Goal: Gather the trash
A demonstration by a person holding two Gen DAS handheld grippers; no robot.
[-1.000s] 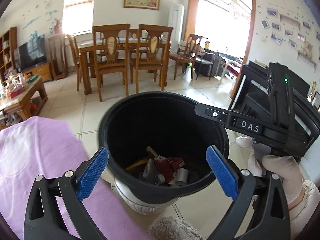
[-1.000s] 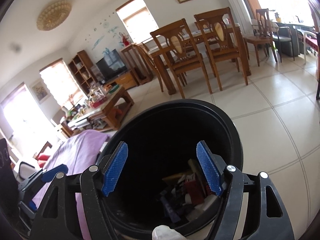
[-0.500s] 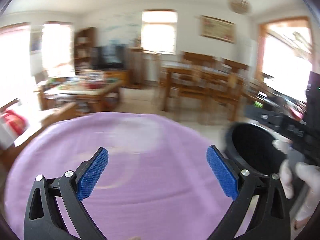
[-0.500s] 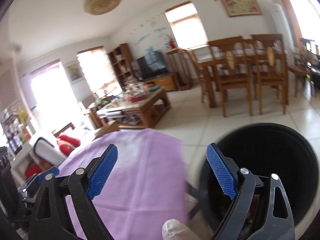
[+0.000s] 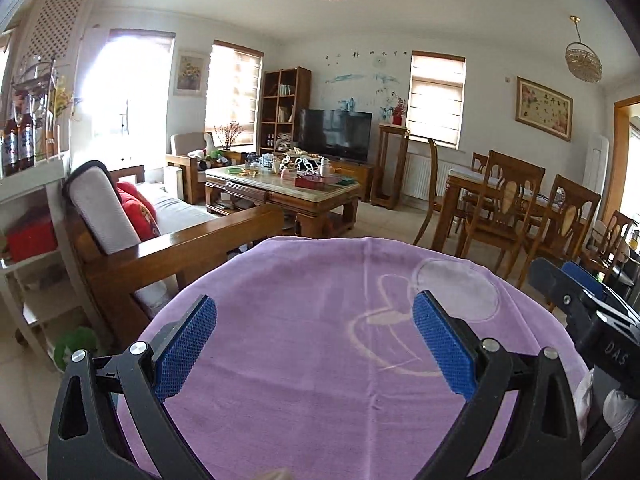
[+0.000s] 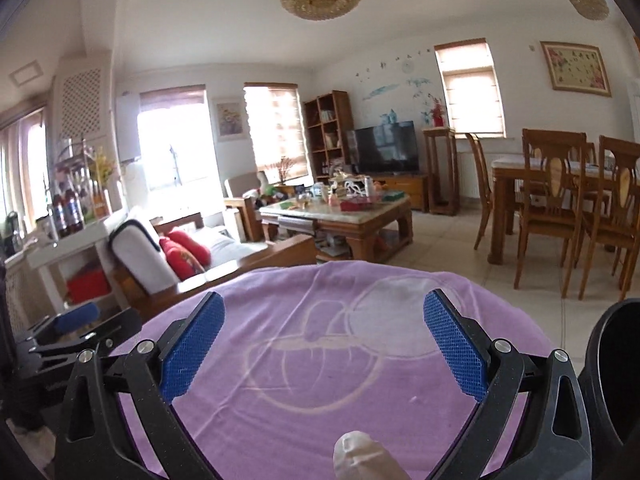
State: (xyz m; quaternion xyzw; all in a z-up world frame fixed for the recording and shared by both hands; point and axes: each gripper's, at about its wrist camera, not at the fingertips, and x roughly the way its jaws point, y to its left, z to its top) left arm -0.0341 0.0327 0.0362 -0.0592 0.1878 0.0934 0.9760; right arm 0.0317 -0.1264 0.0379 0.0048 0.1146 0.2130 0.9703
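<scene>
My left gripper (image 5: 316, 344) is open and empty above a table covered with a purple cloth (image 5: 304, 380). My right gripper (image 6: 324, 344) is also open and empty over the same purple cloth (image 6: 320, 400). The black trash bin (image 6: 612, 368) shows only as a dark rim at the right edge of the right wrist view; its contents are hidden. The right gripper also shows at the right edge of the left wrist view (image 5: 580, 300). The left gripper shows at the left edge of the right wrist view (image 6: 76, 324). No trash shows on the cloth.
A wooden sofa with red cushions (image 5: 136, 216) stands to the left beyond the cloth. A cluttered coffee table (image 5: 288, 188) is ahead, and a dining table with chairs (image 5: 520, 208) is to the right. A white shelf (image 5: 28, 240) stands at the far left.
Both grippers swung left, away from the trash bin, and now face the purple-covered table. The bin slid out of the left wrist view and to the right edge of the right wrist view.
</scene>
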